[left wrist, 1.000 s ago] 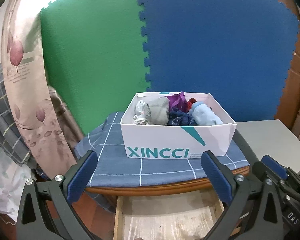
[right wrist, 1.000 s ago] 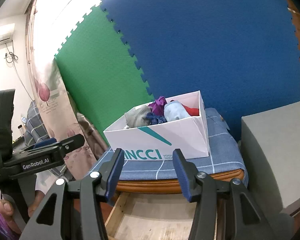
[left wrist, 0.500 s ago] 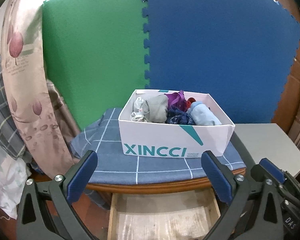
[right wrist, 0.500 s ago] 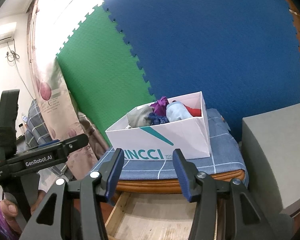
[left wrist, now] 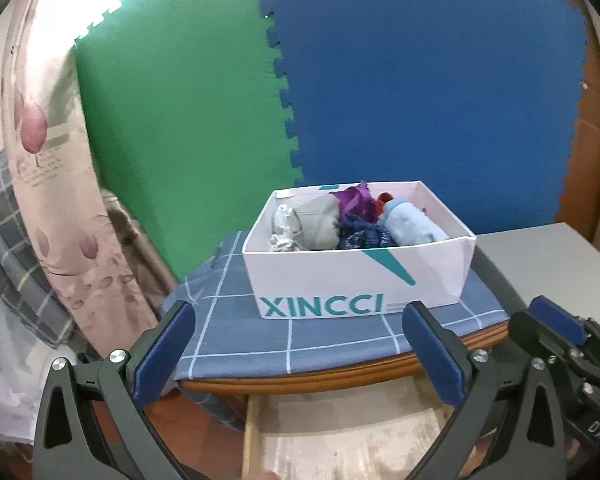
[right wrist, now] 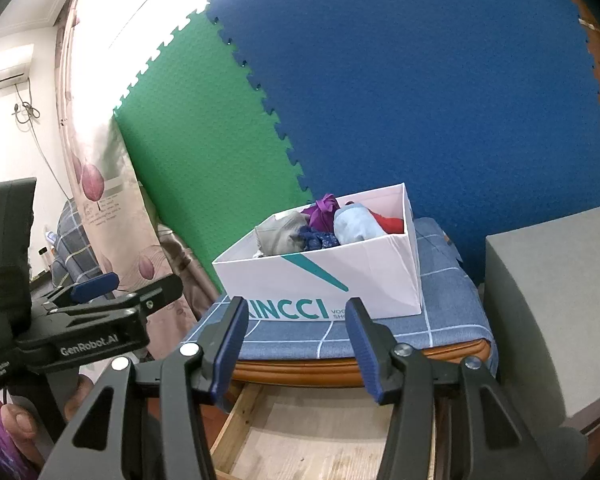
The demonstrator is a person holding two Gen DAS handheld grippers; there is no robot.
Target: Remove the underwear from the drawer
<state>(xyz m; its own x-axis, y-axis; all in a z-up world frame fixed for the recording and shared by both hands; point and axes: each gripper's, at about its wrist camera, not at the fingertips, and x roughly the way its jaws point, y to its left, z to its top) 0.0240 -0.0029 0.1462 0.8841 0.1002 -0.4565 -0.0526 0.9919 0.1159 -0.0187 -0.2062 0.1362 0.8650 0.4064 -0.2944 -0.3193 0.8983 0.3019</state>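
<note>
The drawer (left wrist: 340,436) at six o'clock runs off the bottom edge, its front unseen. In the white box (right wrist: 340,280), the red garment (right wrist: 388,222) lies mostly hidden behind the light-blue roll (right wrist: 352,224). The box's small print beside the logo is unreadable.

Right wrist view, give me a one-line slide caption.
Open right gripper faces a white box of rolled underwear above an open drawer.

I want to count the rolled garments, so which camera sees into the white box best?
The left wrist view: it looks down into the white box, showing the grey, purple, dark blue and light blue garments side by side. The right wrist view is lower and oblique, so the near wall hides much of them.
</note>
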